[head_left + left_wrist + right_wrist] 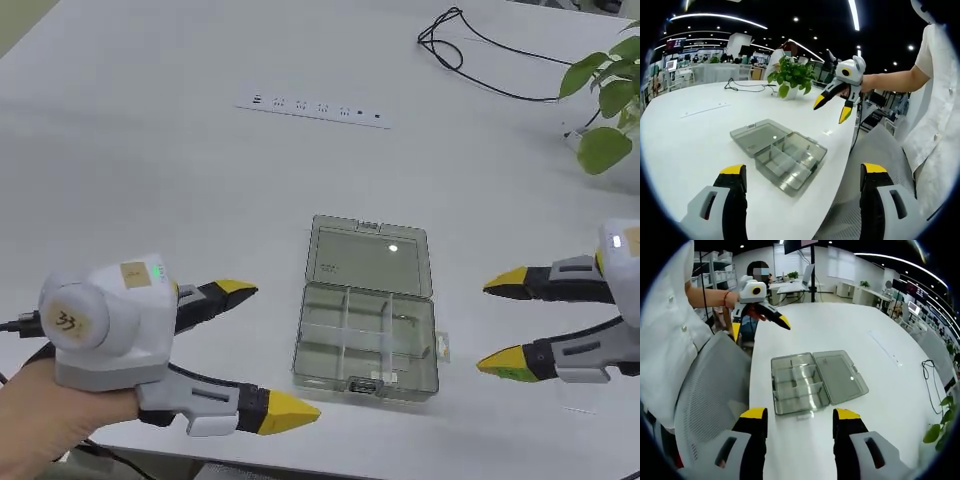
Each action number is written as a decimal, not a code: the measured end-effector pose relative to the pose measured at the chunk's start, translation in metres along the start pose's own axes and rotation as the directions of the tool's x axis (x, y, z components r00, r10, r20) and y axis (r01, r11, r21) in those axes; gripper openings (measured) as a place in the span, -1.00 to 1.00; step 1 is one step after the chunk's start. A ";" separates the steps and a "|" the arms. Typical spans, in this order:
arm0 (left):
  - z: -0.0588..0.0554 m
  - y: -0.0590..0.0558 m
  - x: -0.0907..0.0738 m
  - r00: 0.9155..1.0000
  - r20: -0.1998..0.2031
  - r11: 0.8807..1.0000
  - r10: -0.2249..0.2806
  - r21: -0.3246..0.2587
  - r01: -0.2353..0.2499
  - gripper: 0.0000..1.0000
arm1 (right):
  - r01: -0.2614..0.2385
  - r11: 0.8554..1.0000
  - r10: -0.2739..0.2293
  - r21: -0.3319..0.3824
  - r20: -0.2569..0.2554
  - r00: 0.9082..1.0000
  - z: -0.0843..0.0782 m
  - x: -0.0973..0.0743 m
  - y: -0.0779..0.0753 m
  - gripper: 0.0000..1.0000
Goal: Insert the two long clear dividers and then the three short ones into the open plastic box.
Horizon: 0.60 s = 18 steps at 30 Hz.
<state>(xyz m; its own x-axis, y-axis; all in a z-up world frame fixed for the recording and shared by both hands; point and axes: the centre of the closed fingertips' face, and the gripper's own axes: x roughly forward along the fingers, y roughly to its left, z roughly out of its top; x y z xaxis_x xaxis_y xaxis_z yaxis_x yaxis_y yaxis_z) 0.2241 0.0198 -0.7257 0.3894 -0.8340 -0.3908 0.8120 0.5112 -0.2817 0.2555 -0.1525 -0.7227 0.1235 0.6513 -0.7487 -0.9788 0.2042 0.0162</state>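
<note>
A white table (150, 180) holds an open grey plastic box (366, 330) near its front edge. Farther back are a white power strip (313, 107), a black cable (470, 55) and a green plant (608, 90).

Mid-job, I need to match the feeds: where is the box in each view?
Head view: box low centre, lid lying open on its far side.
Left gripper view: box centre, lid to the left.
Right gripper view: box centre, lid to the right.
Shared landmark: plant top right; plant upper centre; plant lower right.
</note>
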 end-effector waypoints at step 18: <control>-0.001 0.003 -0.001 1.000 -0.005 1.000 0.007 -0.012 -0.007 0.93 | -0.011 1.000 0.011 0.002 -0.205 0.979 -0.098 -0.024 -0.011 0.14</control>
<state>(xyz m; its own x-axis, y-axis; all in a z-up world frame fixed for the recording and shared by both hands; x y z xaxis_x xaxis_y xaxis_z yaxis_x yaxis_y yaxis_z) 0.2255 0.0222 -0.7269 0.3929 -0.8293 -0.3973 0.8038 0.5196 -0.2898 0.2474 -0.2418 -0.7699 0.0761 0.4898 -0.8685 -0.9799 0.1980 0.0258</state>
